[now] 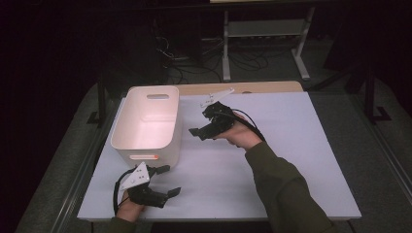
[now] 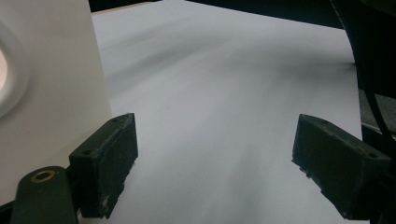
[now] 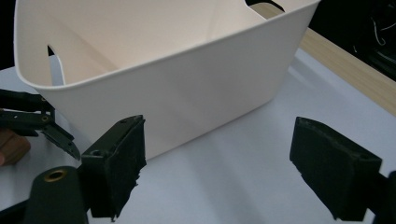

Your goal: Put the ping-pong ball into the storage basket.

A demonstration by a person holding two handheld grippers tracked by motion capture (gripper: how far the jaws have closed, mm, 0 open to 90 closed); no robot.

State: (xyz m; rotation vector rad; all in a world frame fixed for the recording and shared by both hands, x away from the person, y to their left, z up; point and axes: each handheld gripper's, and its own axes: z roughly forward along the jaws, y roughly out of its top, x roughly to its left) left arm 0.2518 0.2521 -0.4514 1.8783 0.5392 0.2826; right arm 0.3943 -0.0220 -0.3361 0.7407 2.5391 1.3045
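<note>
White plastic bin (image 1: 145, 121) with cut-out handles, upright on table (image 1: 272, 165), left gripper (image 1: 167, 182) fingers apart, right gripper (image 1: 197, 132) fingers apart.

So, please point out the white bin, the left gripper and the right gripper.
white bin (image 1: 171, 127): high view, on its right outer wall.
left gripper (image 1: 171, 180): high view, midway between its open fingertips.
right gripper (image 3: 217, 163): right gripper view, midway between its open fingertips.

Your left gripper (image 1: 165, 180): jaws spread wide, nothing between them, held low near the table's near-left corner. Your right gripper (image 1: 197, 132): jaws apart, empty, forearm reaching over mid-table.
</note>
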